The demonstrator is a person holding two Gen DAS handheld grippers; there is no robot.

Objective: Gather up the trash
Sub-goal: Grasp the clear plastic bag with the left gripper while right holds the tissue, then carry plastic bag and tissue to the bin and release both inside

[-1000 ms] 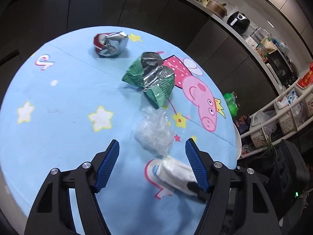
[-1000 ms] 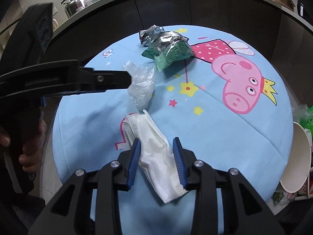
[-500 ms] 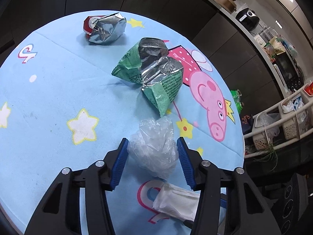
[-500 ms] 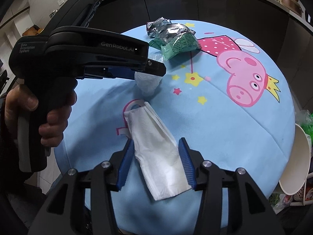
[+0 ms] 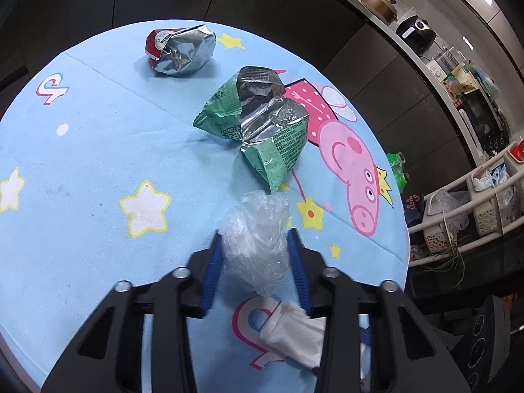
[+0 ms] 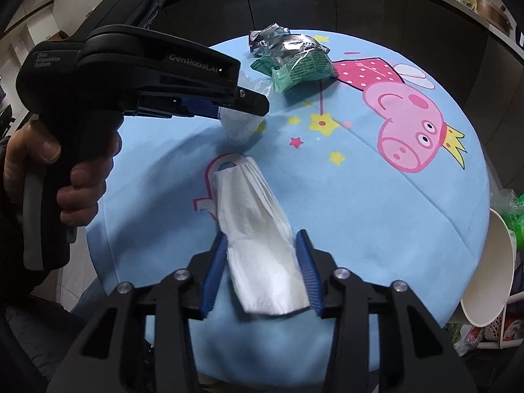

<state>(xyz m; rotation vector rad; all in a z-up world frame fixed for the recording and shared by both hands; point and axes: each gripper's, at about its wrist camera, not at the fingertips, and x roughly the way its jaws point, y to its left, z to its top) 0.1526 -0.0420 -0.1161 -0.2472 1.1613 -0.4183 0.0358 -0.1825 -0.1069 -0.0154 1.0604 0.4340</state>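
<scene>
Wrappers: two foil (image 5: 258, 124) (image 5: 181, 50) (one bag (image 5: 257, 245), one tissue (image 6: 262, 245)).

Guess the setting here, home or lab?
Most likely a home kitchen or dining corner: a counter with an air fryer and a pot, storage baskets on a rack, and a round table under a cartoon-pig cloth.
</scene>
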